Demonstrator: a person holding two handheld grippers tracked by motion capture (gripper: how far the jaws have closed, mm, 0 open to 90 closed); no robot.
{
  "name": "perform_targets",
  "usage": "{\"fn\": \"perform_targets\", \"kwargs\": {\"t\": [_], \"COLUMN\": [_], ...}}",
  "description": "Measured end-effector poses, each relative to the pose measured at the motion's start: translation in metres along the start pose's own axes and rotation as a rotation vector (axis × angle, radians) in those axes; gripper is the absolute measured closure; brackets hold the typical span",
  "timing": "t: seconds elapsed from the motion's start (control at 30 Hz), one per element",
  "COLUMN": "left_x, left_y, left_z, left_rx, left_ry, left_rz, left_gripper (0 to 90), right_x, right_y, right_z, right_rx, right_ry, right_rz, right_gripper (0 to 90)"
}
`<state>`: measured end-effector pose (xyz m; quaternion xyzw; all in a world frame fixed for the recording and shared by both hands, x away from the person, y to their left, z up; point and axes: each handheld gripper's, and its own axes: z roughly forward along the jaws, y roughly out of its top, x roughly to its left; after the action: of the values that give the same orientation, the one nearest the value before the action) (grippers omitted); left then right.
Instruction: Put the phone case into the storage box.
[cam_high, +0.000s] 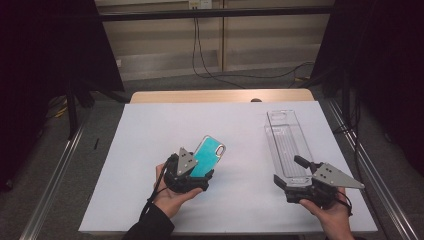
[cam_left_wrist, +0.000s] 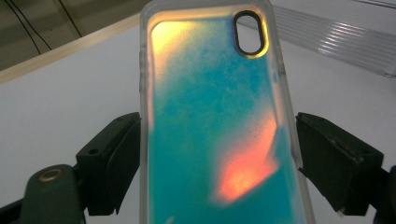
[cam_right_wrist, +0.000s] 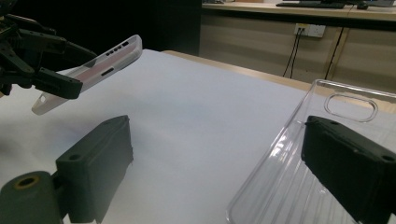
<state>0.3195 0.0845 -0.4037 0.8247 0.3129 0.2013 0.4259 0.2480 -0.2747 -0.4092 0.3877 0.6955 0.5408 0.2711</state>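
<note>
Teal case (cam_high: 207, 156), camera cutout at its far end, held tilted above the white surface (cam_high: 150, 150) between the jaws of the left tool (cam_high: 192, 176), which clamp its long edges. Clear tray (cam_high: 286, 142) lies flat to the right. Right tool (cam_high: 299, 181) sits at the tray's near end, jaws wide, gripping nothing.

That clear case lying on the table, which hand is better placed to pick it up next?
Probably the right. The right gripper sits at the clear case's near end, fingers open, while the left gripper already holds the teal phone case.
</note>
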Motion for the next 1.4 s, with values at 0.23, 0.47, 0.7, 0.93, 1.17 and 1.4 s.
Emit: {"fn": "perform_targets", "kwargs": {"t": [0.23, 0.47, 0.7, 0.93, 1.17, 1.4], "left_x": [-0.004, -0.007, -0.015, -0.019, -0.026, -0.03], "left_y": [0.002, 0.005, 0.005, 0.008, 0.01, 0.016], "left_z": [0.002, -0.002, 0.003, 0.009, 0.017, 0.026], "left_rx": [-0.001, -0.024, -0.026, -0.032, -0.031, -0.04], "left_ry": [0.005, 0.011, 0.021, 0.037, 0.04, 0.05], "left_rz": [-0.003, 0.004, 0.041, 0.056, 0.074, 0.079], "left_gripper": [16.9, 16.9, 16.9, 16.9, 16.9, 17.0], "right_x": [0.005, 0.007, 0.012, 0.016, 0.016, 0.016], "right_y": [0.008, 0.021, 0.025, 0.029, 0.034, 0.04], "right_z": [0.007, 0.018, 0.029, 0.045, 0.057, 0.062], "right_rx": [0.065, 0.216, 0.217, 0.283, 0.31, 0.316], "right_ry": [-0.015, 0.068, 0.047, 0.051, 0.052, 0.07], "right_rz": [-0.015, -0.019, 0.03, 0.038, 0.069, 0.095], "right_gripper": [10.7, 13.9, 16.4, 15.9, 12.4, 17.9]}}
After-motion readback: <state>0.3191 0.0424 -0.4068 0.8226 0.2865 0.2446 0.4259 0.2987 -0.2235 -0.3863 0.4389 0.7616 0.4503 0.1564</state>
